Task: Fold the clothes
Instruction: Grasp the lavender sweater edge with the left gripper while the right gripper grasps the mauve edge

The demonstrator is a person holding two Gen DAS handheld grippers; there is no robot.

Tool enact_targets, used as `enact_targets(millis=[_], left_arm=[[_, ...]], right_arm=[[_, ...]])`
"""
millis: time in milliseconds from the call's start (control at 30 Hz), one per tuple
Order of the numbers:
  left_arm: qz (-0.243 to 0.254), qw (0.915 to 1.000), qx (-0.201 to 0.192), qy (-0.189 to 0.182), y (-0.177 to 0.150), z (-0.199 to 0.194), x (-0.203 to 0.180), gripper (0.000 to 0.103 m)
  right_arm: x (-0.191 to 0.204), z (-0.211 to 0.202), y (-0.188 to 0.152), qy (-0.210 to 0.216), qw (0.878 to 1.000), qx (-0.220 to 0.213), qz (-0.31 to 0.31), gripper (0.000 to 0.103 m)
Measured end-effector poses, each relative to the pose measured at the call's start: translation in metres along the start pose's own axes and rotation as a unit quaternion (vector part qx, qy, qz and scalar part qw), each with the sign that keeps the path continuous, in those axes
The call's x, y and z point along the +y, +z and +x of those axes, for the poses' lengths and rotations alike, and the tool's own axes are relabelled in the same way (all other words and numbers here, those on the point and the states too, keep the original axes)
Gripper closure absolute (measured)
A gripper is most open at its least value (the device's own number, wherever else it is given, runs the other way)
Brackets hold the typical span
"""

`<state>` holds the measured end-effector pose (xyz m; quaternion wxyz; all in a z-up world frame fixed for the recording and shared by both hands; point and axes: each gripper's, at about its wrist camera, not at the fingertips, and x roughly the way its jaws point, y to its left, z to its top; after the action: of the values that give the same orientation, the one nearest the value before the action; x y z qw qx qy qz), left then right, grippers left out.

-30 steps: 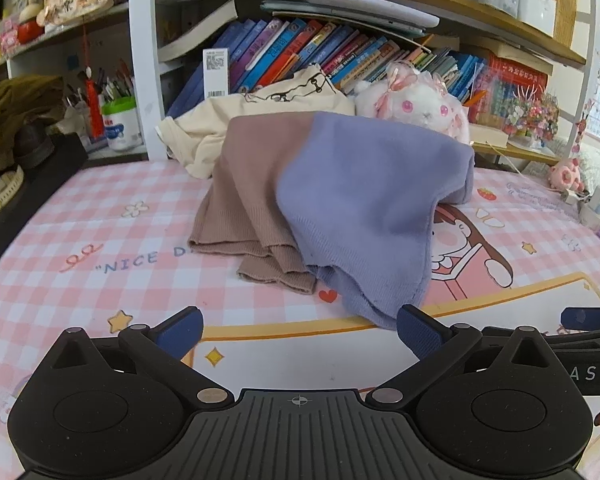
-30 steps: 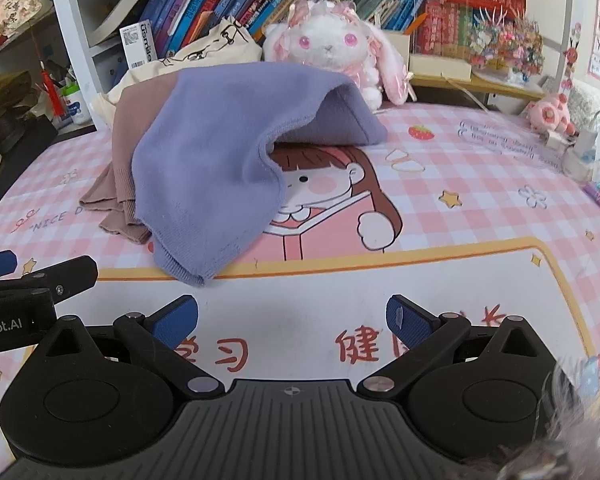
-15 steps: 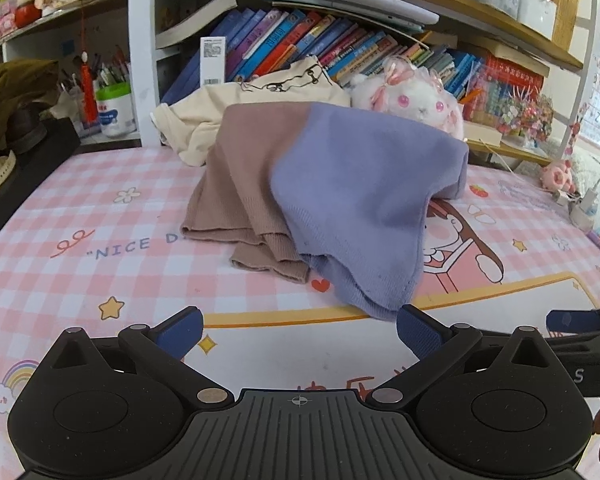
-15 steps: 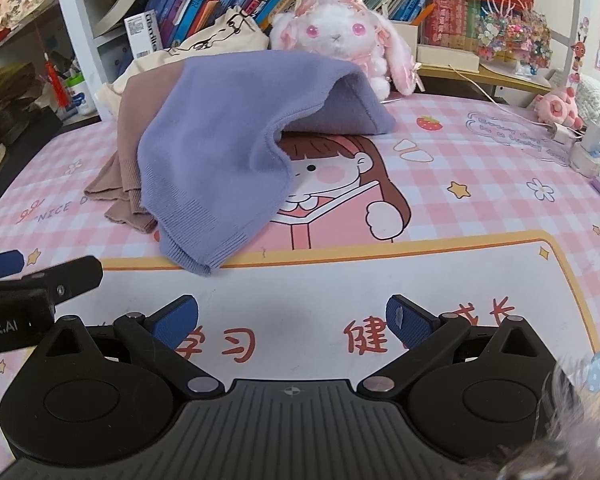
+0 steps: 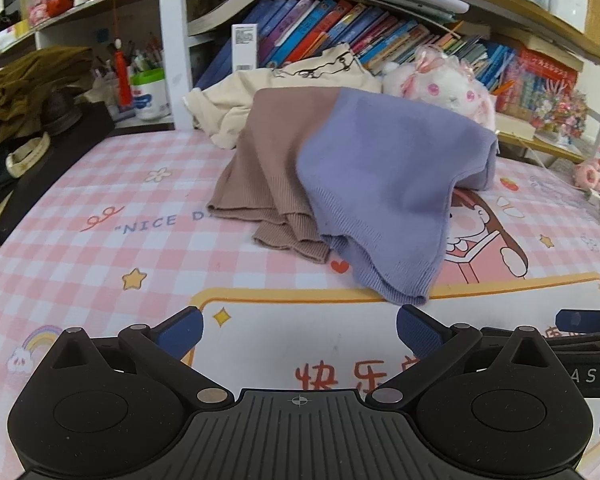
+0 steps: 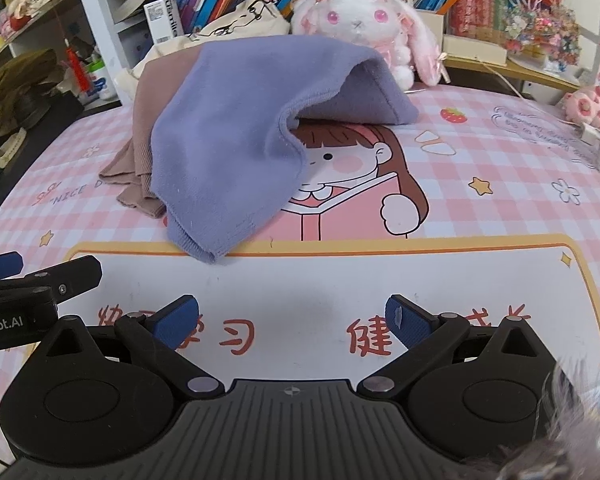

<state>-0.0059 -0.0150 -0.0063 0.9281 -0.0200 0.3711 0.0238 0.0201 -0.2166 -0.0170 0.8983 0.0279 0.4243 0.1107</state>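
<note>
The purple garment (image 5: pixel 380 184) lay draped in a heap on the desk (image 5: pixel 100 248), which wore a pink checked mat printed with a cartoon girl. All else is placed from that garment. Touching its left side and partly under it lay a brown ribbed garment (image 5: pixel 268 168); behind both, against the bookshelf (image 5: pixel 340 32), sat a cream garment (image 5: pixel 236 108). A white plush rabbit (image 6: pixel 360 28) stood just behind the purple garment's raised right fold. The garment's lowest hem pointed down toward the mat's white panel.

The left claw (image 5: pixel 298 330) hung in front of that hem, apart from it, its blue pads spread wide with nothing between them. The right claw (image 6: pixel 292 318) sat in front and to the right of the hem, likewise spread wide and empty, over the red characters on the panel.
</note>
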Motion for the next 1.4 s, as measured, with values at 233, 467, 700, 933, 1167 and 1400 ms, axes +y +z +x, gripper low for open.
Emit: enact_targets(millis=[233,467,700,933,1167,1400], left_arm=[[-0.018,0.9992,-0.003,0.035,-0.007,-0.008,-0.036,0.0],[0.042,0.9954,-0.034,0.078,0.003,-0.007,-0.098,0.0],[0.098,0.9911,-0.017,0.089,0.024,0.034,-0.149,0.0],[0.165,0.9794,-0.047,0.106,0.053,0.08,-0.187,0.0],[0.208,0.9637,-0.071,0.151,0.083,0.133,-0.202,0.032],[0.201,0.9678,-0.058,0.139,0.093,0.113,-0.177,0.098]], right_arm=[[-0.039,0.003,0.003,0.057,0.998,0.019,-0.003,0.005],[-0.097,0.004,0.017,0.106,0.993,0.013,0.05,0.005],[-0.17,0.001,0.041,0.141,0.977,-0.025,0.159,0.005],[-0.206,0.009,0.058,0.182,0.959,-0.014,0.216,0.005],[-0.219,0.025,0.067,0.231,0.93,0.016,0.287,0.005],[-0.207,0.034,0.083,0.286,0.902,0.02,0.323,0.005]])
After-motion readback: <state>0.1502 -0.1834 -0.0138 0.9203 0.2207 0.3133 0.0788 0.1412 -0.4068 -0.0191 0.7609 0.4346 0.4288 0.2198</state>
